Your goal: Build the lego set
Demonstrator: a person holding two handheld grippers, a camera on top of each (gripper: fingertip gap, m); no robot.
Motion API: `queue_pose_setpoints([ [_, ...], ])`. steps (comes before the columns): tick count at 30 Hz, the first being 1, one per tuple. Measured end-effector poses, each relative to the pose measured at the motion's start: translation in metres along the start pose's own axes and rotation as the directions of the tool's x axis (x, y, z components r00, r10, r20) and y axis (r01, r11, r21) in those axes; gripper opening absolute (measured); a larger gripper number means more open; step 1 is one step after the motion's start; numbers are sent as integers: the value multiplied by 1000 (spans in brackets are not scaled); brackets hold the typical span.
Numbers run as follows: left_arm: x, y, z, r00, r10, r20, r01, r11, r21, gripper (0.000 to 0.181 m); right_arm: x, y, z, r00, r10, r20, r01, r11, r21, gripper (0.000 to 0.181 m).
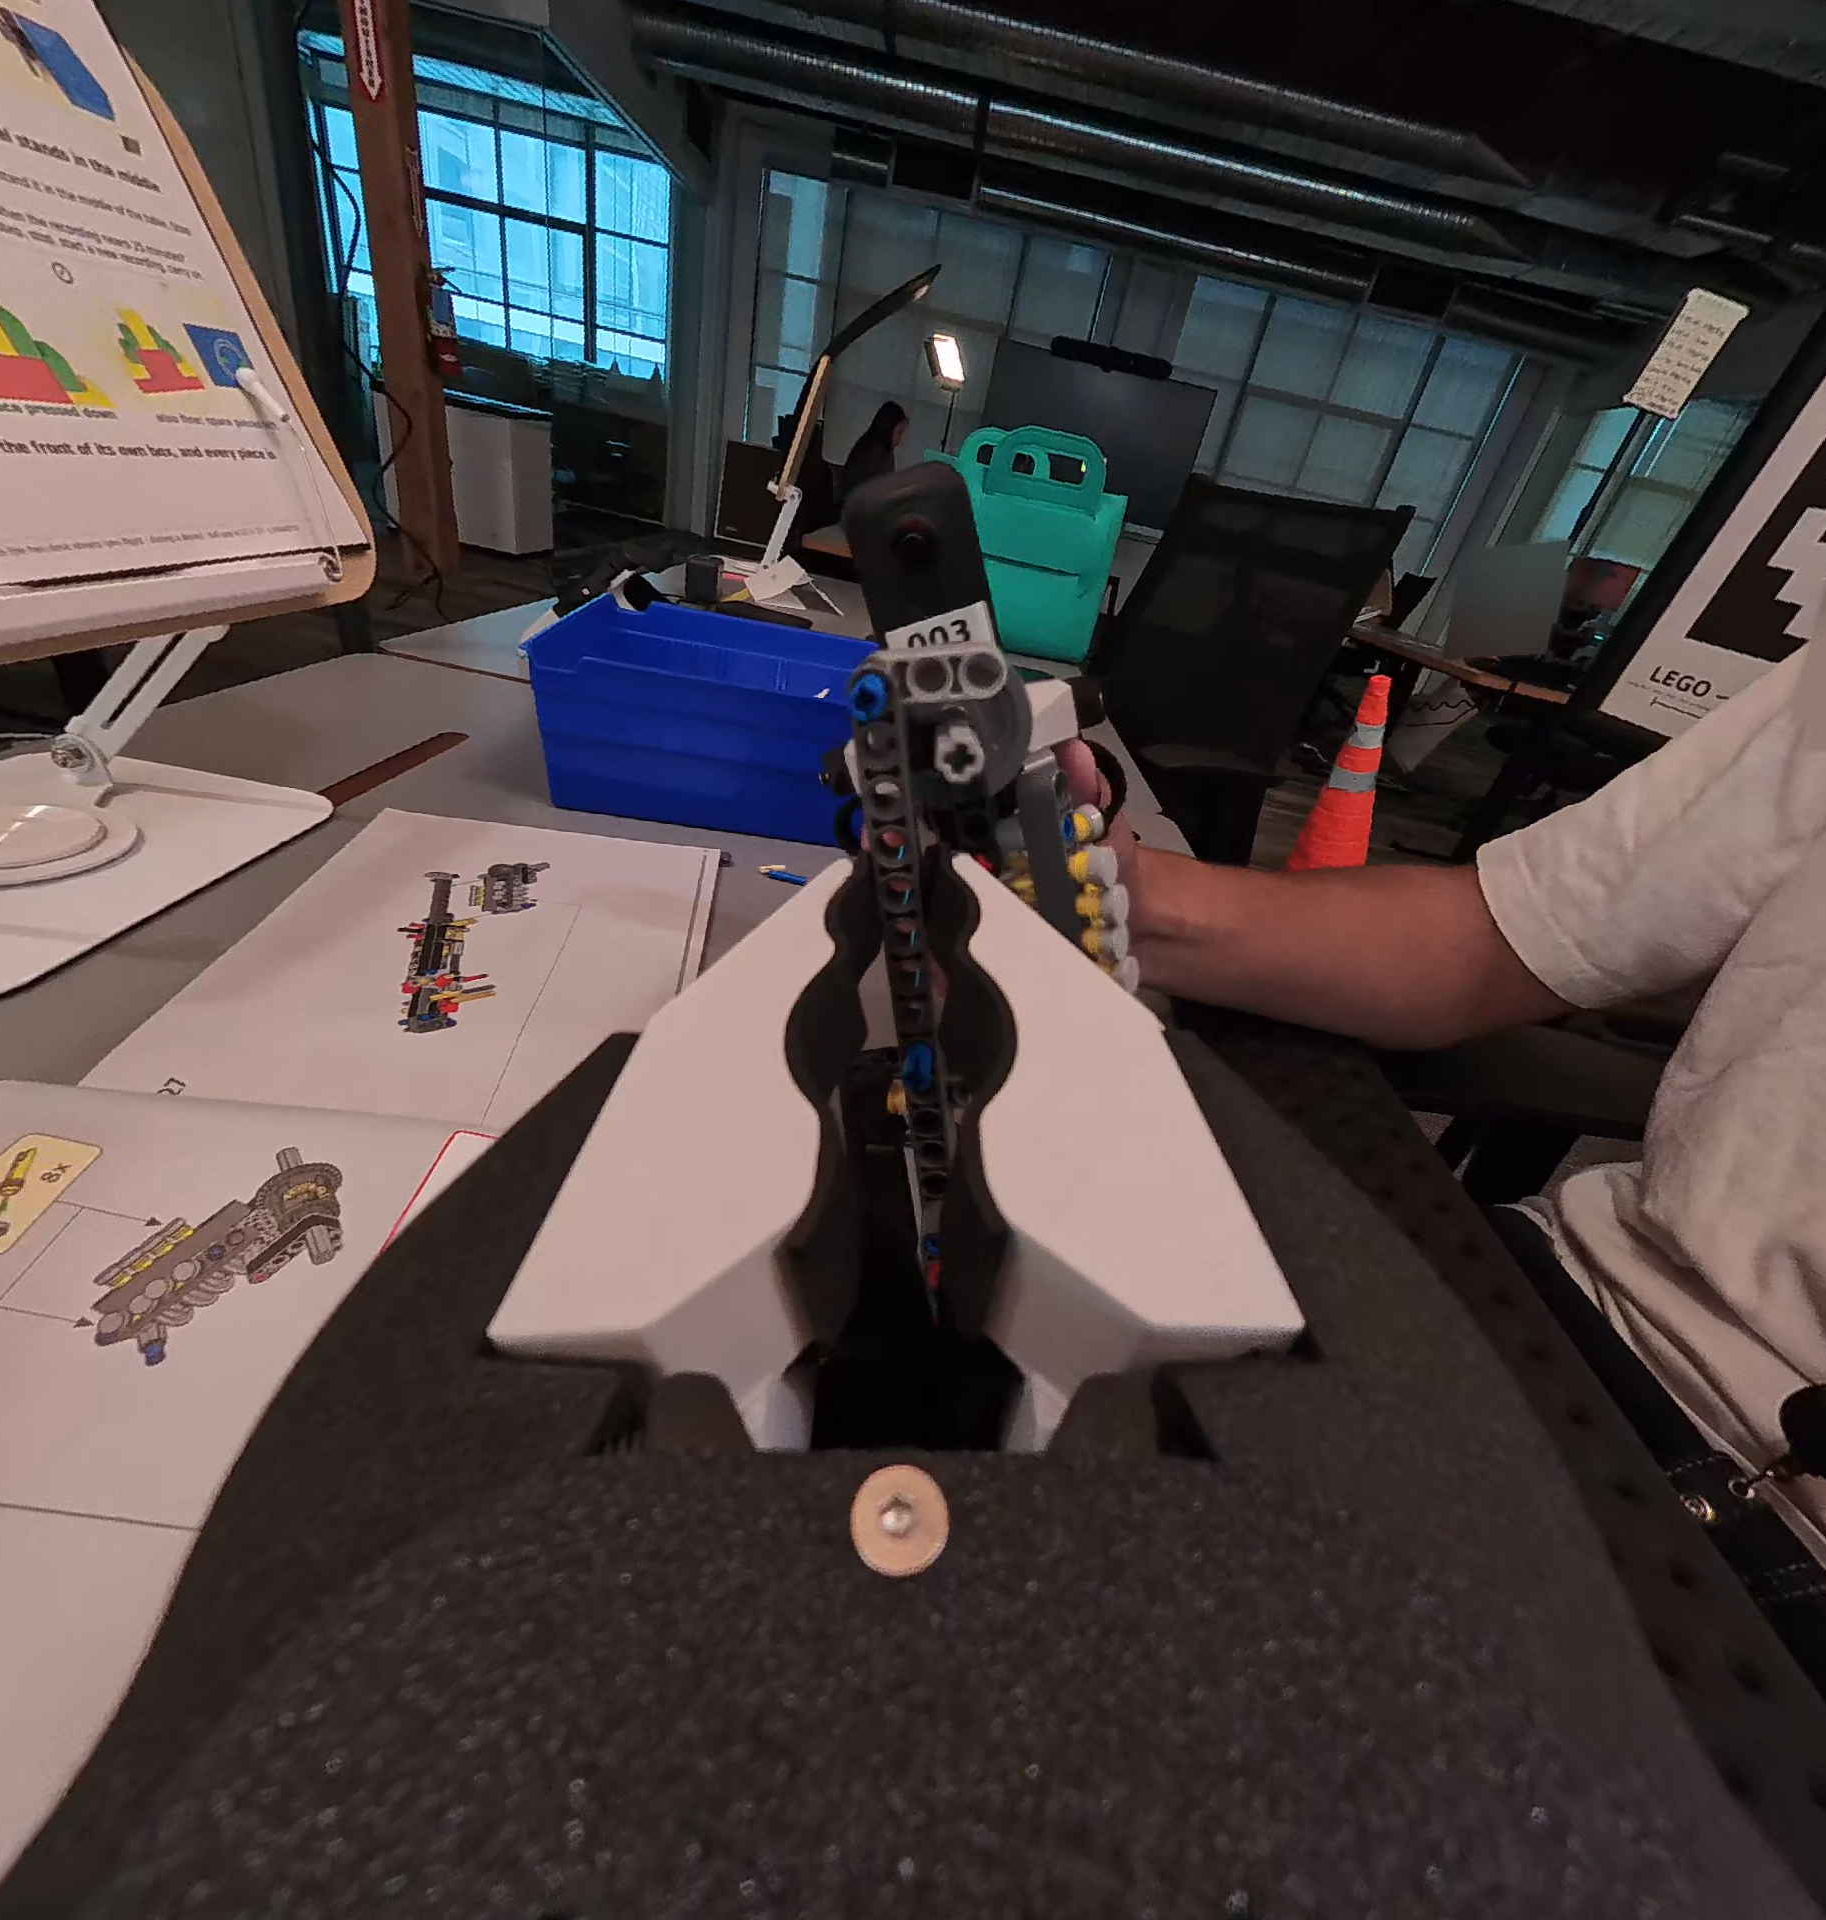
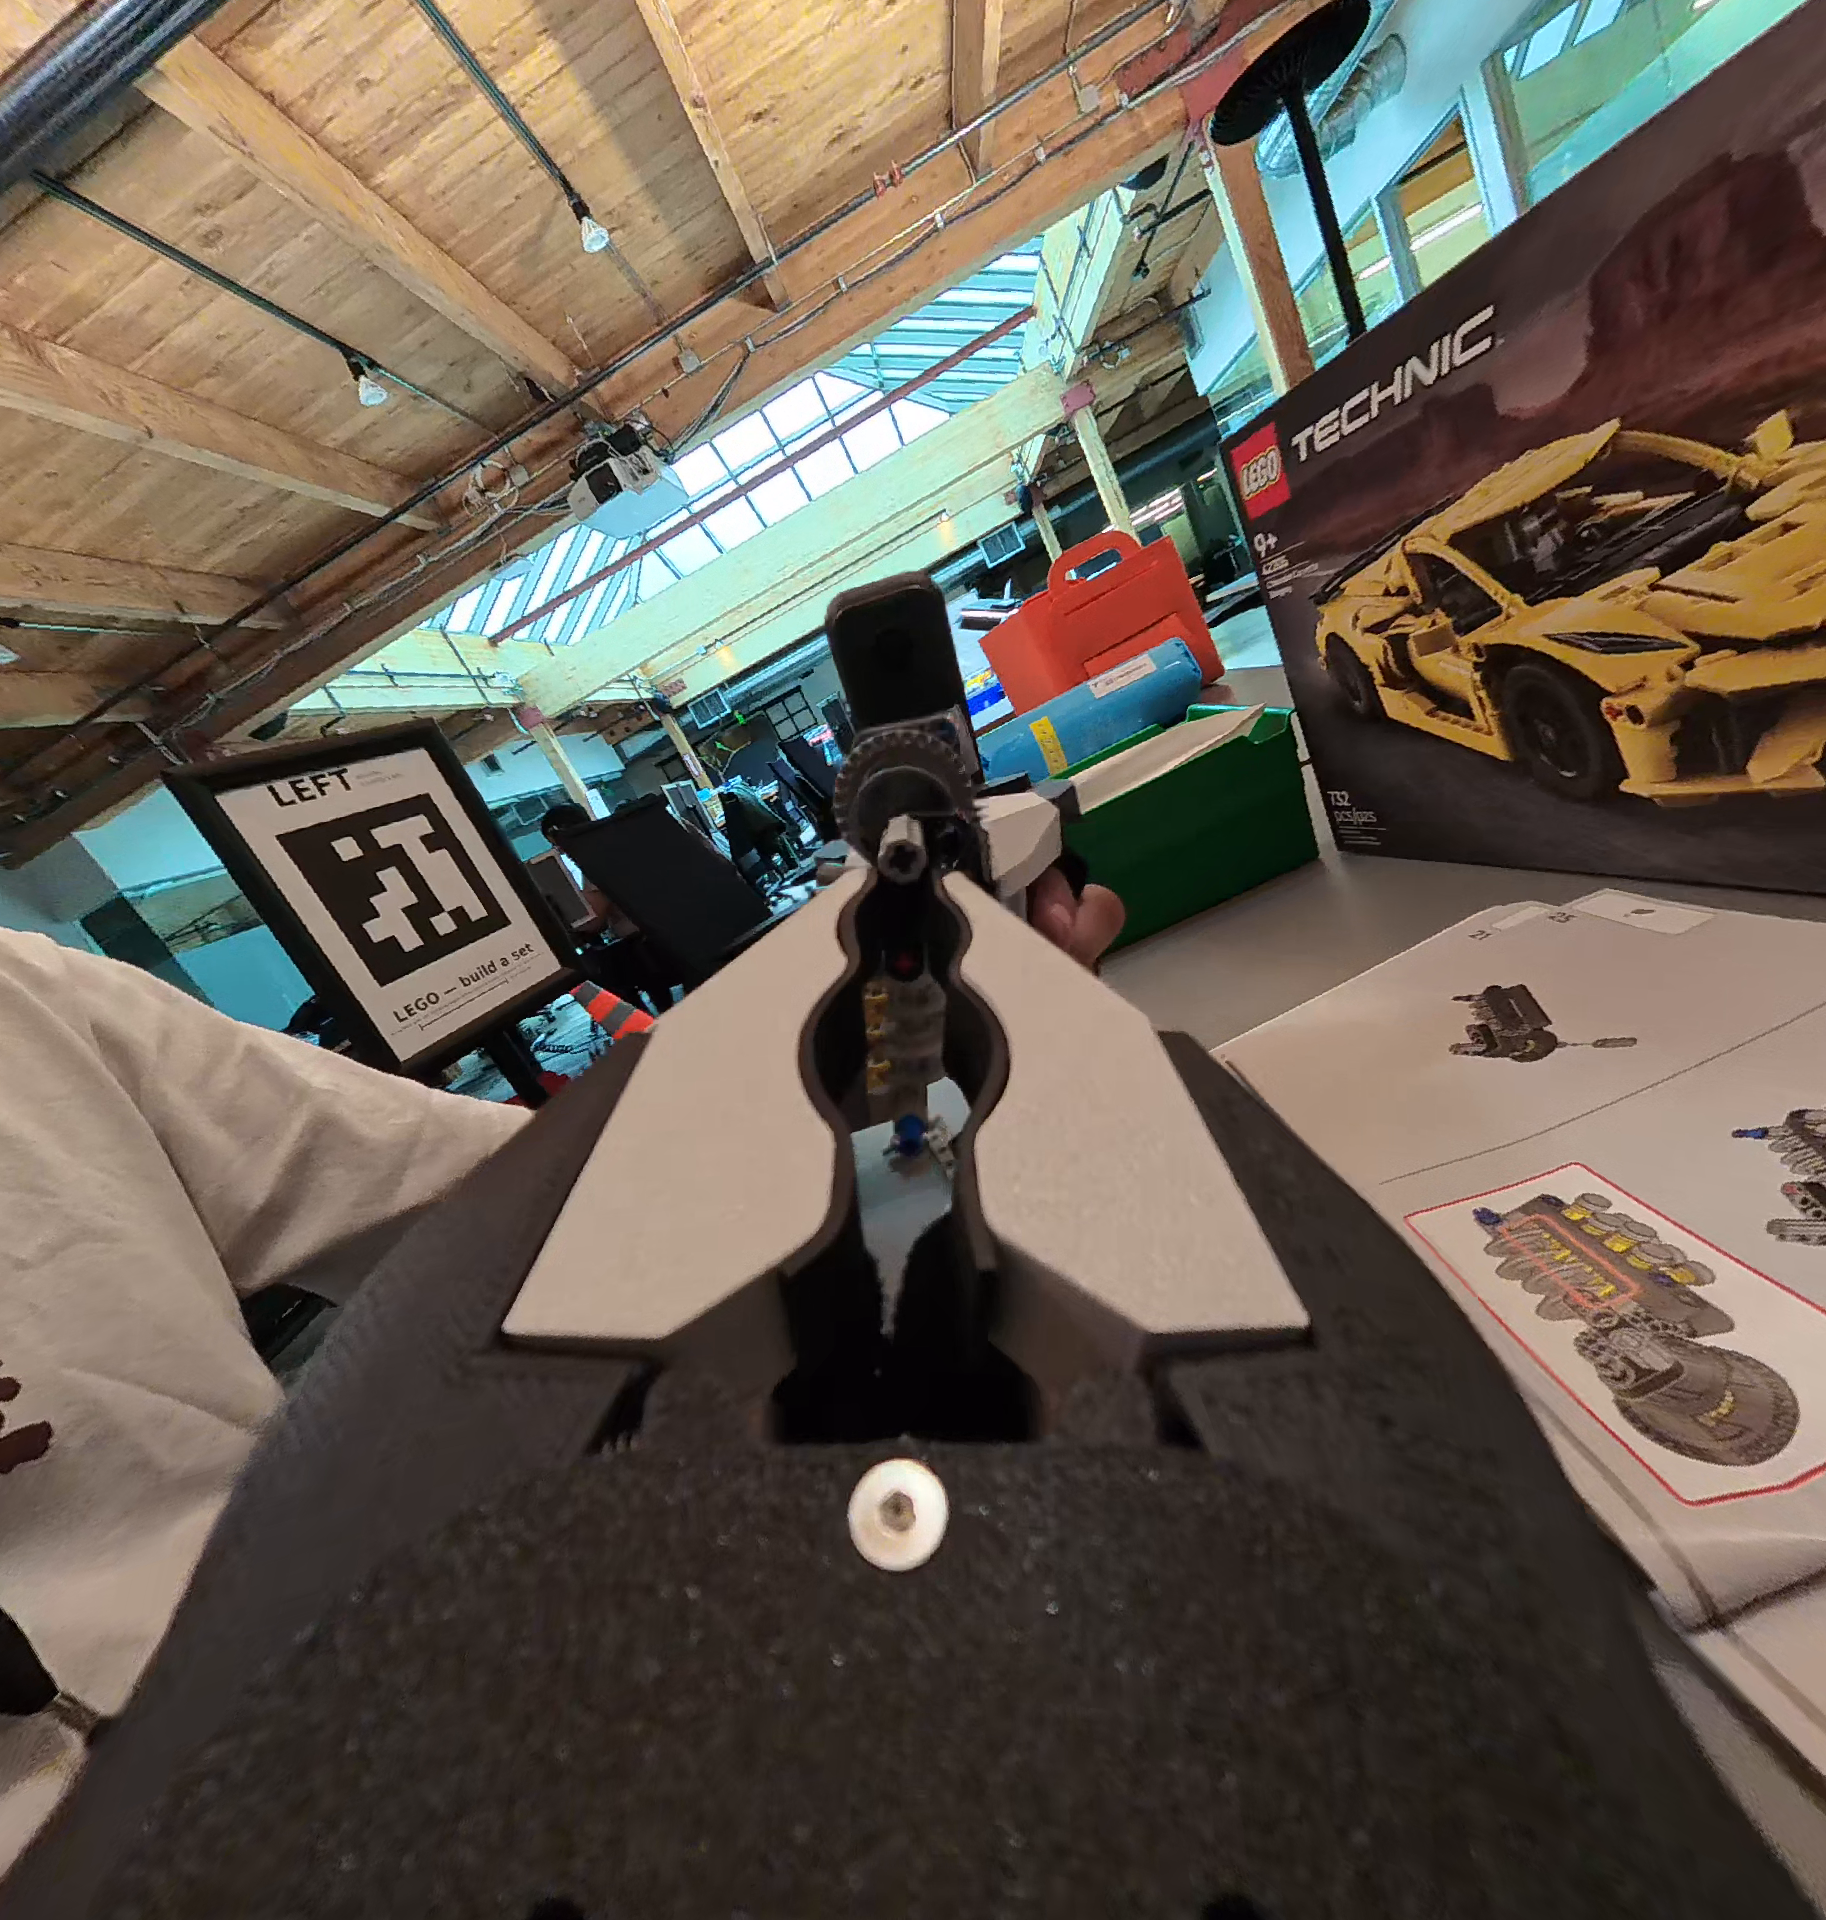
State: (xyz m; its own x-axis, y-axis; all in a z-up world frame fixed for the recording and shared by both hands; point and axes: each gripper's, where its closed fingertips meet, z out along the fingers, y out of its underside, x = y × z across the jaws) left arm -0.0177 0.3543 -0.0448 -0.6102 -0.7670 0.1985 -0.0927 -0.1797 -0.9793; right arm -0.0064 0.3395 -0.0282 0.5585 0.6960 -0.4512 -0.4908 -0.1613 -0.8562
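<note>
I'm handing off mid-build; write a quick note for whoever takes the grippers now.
Left gripper: shut on the long dark grey beam of the engine assembly, held up above the table.
Right gripper: shut on the same assembly's other end, by the gear.
Instruction booklet lies open on the table; blue bin behind, green bin by the set's box.
Done: the assembly, partly built.
Left: remaining booklet steps.

A dark grey lego assembly (image 1: pixel 914 914) dotted with blue and yellow pins, white-fingered grippers, a blue bin (image 1: pixel 680 717), green bin (image 2: pixel 1189 810) and orange-and-white striped cone (image 1: pixel 1345 779).
</note>
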Motion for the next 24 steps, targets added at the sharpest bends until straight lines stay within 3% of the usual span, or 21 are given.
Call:
queue_pose_setpoints([
  [5, -4, 0, -2, 999, -6, 32, 6, 1000, -8, 7, 3, -5, -8, 1000, 4, -15, -4, 1000, 21, 6],
  [11, -8, -7, 5, 997, -7, 81, 8, 1000, -10, 6, 22, -14, -36, 990, -51, -135, 52, 999, 4, 6],
  [14, 2, -4, 20, 1000, 7, 28, -4, 994, -107, 7, 39, -12, -58, 953, -174, -247, 151, 983, -107, 6],
  [20, 3, 12, 66, 995, 92, 22, -80, 940, -331, 7, 32, -40, -79, 882, -330, -336, 332, 942, -53, 6],
  [24, -6, 40, 107, 992, 122, 28, -90, 856, -508, 7, 48, -31, -110, 824, -297, -483, 268, 955, -129, 6],
])
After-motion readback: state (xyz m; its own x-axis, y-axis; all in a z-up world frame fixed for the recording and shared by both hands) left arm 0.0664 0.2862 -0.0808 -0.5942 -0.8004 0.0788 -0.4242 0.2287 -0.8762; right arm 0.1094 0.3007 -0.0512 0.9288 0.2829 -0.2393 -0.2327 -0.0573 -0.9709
